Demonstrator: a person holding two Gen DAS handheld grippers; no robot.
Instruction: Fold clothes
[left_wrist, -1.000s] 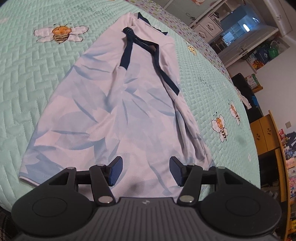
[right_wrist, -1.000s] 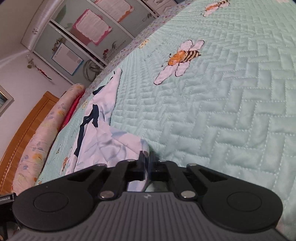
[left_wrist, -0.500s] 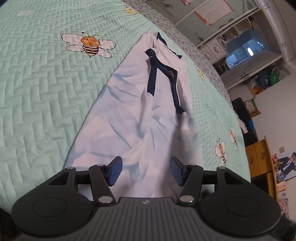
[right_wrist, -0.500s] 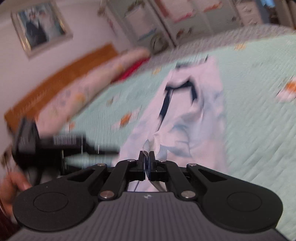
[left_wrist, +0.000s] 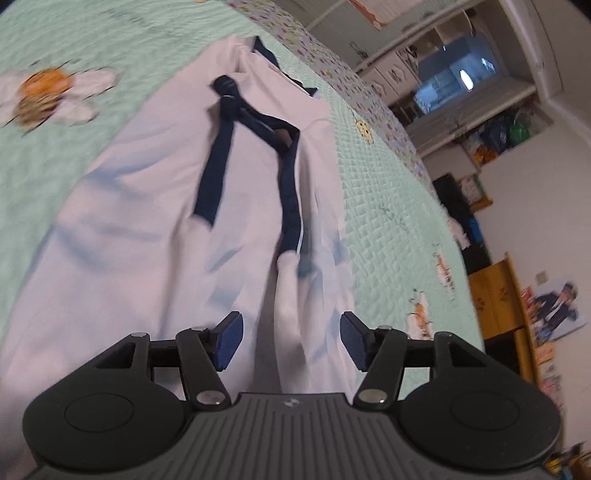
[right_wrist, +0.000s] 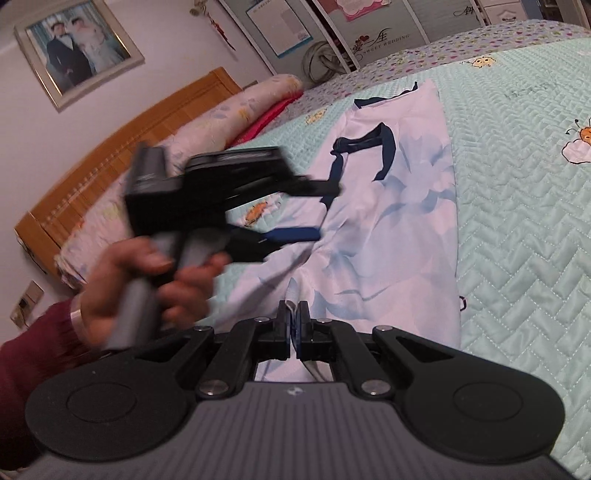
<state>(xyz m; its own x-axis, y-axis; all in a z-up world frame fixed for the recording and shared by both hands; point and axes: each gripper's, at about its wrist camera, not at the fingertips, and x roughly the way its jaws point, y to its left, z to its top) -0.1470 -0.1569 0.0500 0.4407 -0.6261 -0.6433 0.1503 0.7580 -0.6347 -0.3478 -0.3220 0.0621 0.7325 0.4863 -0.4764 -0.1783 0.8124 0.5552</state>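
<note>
In the right wrist view, from left to right, the left gripper (right_wrist: 295, 210), fingers spread and empty, has swung in over the pale blue-and-white garment with navy trim (right_wrist: 399, 229) on the mint quilted bed (right_wrist: 524, 221), while the right gripper (right_wrist: 294, 317), fingers pinching the garment's near edge at lower centre, has lifted it, likely starting a fold.

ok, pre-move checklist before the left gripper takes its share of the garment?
1. Right gripper shut on the garment hem: ok.
2. Left gripper open: ok.
3. Raised fold of cloth between the left fingers, not yet pinched: ok.
4. Dark blue ties lying loose on top, clear of the left gripper: ok.
5. Garment flat on the quilt: not ok, bunched near the lifted hem.
6. Far hem edge aligned: cannot tell.
</note>
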